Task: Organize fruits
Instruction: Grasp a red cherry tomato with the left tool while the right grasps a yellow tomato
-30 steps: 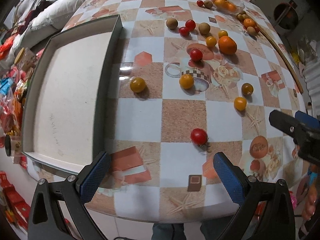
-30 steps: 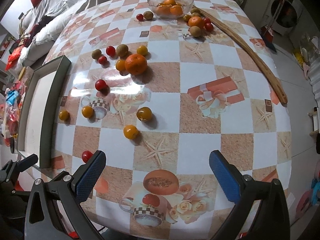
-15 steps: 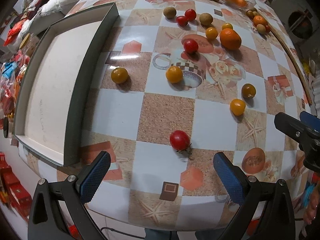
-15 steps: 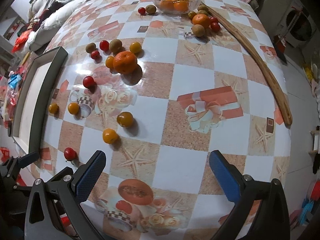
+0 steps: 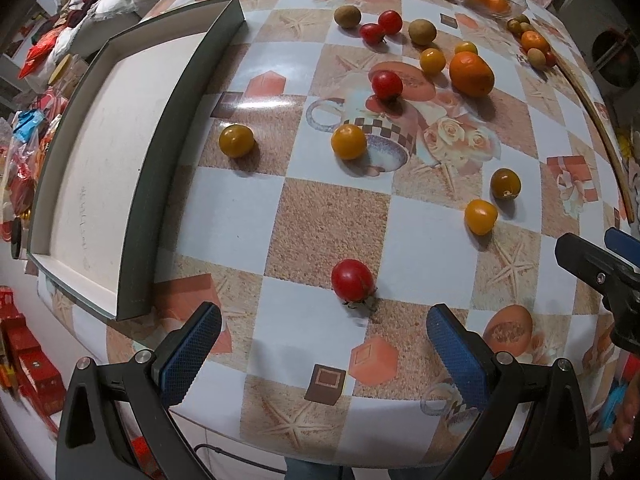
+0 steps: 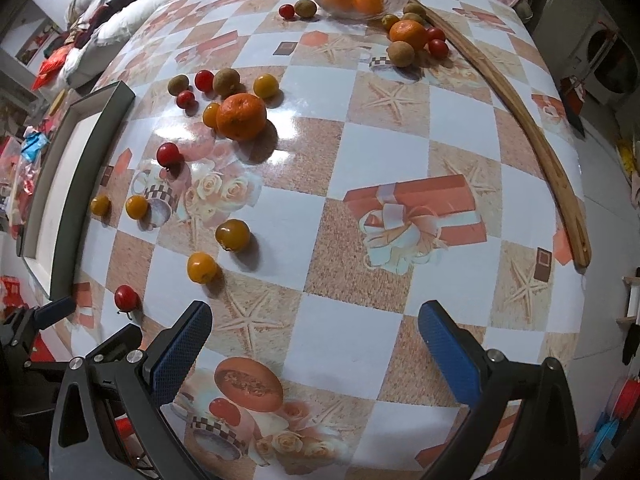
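1. Lining up on the red tomato, the left hand-held gripper hovers wide open and empty just short of it, near the tabletop's front edge.
2. Best to bracket the tomato evenly and close gently; it looks soft and could roll.
3. The tray sits empty at the left edge, probably its destination.
4. The right hand-held gripper is also wide open, holding nothing.
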Available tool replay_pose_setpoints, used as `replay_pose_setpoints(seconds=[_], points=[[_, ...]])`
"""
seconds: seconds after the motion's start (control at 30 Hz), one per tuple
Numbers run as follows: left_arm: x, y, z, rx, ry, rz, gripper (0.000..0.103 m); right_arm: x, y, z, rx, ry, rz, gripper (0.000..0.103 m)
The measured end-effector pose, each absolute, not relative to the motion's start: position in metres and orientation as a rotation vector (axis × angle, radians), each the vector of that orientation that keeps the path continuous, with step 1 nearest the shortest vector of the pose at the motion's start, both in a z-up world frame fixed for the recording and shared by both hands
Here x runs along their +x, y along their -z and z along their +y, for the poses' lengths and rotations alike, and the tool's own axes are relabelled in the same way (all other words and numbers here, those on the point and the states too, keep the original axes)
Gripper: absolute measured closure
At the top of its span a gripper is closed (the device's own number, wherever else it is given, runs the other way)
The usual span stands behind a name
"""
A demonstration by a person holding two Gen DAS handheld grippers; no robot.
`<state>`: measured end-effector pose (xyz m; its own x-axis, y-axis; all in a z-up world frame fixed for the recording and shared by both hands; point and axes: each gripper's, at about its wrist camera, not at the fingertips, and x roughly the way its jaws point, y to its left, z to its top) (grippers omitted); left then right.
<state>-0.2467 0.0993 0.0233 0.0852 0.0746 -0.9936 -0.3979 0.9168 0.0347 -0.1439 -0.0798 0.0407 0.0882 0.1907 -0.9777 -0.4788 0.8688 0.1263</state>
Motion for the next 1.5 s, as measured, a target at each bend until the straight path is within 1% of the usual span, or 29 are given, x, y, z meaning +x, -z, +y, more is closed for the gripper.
replay_pose_setpoints(seconds=[0.23, 0.47, 0.53, 0.57, 0.63, 0.73, 0.77, 0.87, 0.9, 0.93, 0.97, 1.0, 1.03, 1.07, 1.1, 1.13, 1.17, 1.2, 1.23, 1.37, 1.5], points=[[-0.242, -0.017, 0.104, -0.246, -0.387, 1.414, 0.000, -0.142, -0.036, -0.074, -0.285, -0.551, 1.382, 0.000], [-0.243, -0.009, 0.106, -0.206, -0.395, 1.372, 0.000, -0.141, -0.027, -0.061, -0.396, -0.632, 1.311, 0.000], [-0.243, -0.007, 0.108, -0.217, -0.388, 1.364, 0.001, -0.142, -0.023, -0.055, -0.440, -0.667, 1.281, 0.002], [-0.244, -0.006, 0.107, -0.218, -0.387, 1.357, 0.008, -0.143, -0.022, -0.053, -0.456, -0.682, 1.270, 0.004], [-0.242, -0.002, 0.106, -0.212, -0.373, 1.365, 0.013, -0.144, -0.018, -0.047, -0.485, -0.718, 1.253, 0.013], [-0.240, 0.002, 0.107, -0.221, -0.368, 1.366, 0.014, -0.144, -0.014, -0.036, -0.520, -0.755, 1.226, 0.022], [-0.240, 0.005, 0.109, -0.224, -0.364, 1.363, 0.019, -0.144, -0.013, -0.031, -0.534, -0.770, 1.212, 0.023], [-0.238, 0.006, 0.110, -0.232, -0.355, 1.354, 0.020, -0.145, -0.012, -0.021, -0.556, -0.798, 1.183, 0.029], [-0.237, 0.006, 0.111, -0.235, -0.356, 1.352, 0.021, -0.144, -0.011, -0.016, -0.566, -0.803, 1.167, 0.034], [-0.236, 0.007, 0.110, -0.245, -0.350, 1.350, 0.026, -0.144, -0.011, -0.013, -0.571, -0.806, 1.161, 0.037], [-0.238, 0.006, 0.111, -0.264, -0.337, 1.349, 0.033, -0.142, -0.010, -0.010, -0.574, -0.808, 1.156, 0.038], [-0.237, 0.005, 0.111, -0.279, -0.326, 1.348, 0.036, -0.140, -0.010, -0.007, -0.575, -0.814, 1.152, 0.041], [-0.237, 0.005, 0.111, -0.281, -0.322, 1.346, 0.039, -0.140, -0.010, -0.006, -0.572, -0.818, 1.149, 0.047], [-0.234, 0.004, 0.103, -0.281, -0.321, 1.345, 0.043, -0.141, -0.011, -0.006, -0.571, -0.823, 1.145, 0.050], [-0.233, 0.004, 0.103, -0.288, -0.315, 1.343, 0.046, -0.141, -0.012, -0.005, -0.561, -0.840, 1.147, 0.060], [-0.233, 0.004, 0.102, -0.288, -0.314, 1.340, 0.054, -0.139, -0.012, -0.001, -0.551, -0.856, 1.154, 0.069], [-0.233, 0.003, 0.101, -0.290, -0.308, 1.336, 0.065, -0.138, -0.012, 0.000, -0.542, -0.866, 1.162, 0.074], [-0.232, 0.003, 0.100, -0.293, -0.303, 1.332, 0.071, -0.141, -0.014, 0.000, -0.535, -0.866, 1.168, 0.079], [-0.229, 0.002, 0.099, -0.294, -0.299, 1.331, 0.080, -0.141, -0.015, 0.000, -0.523, -0.862, 1.174, 0.079], [-0.226, 0.000, 0.105, -0.350, -0.273, 1.334, 0.080, -0.130, -0.017, -0.011, -0.388, -0.843, 1.245, 0.079], [-0.224, -0.007, 0.116, -0.397, -0.266, 1.323, 0.080, -0.125, -0.022, -0.023, -0.310, -0.818, 1.278, 0.079]])
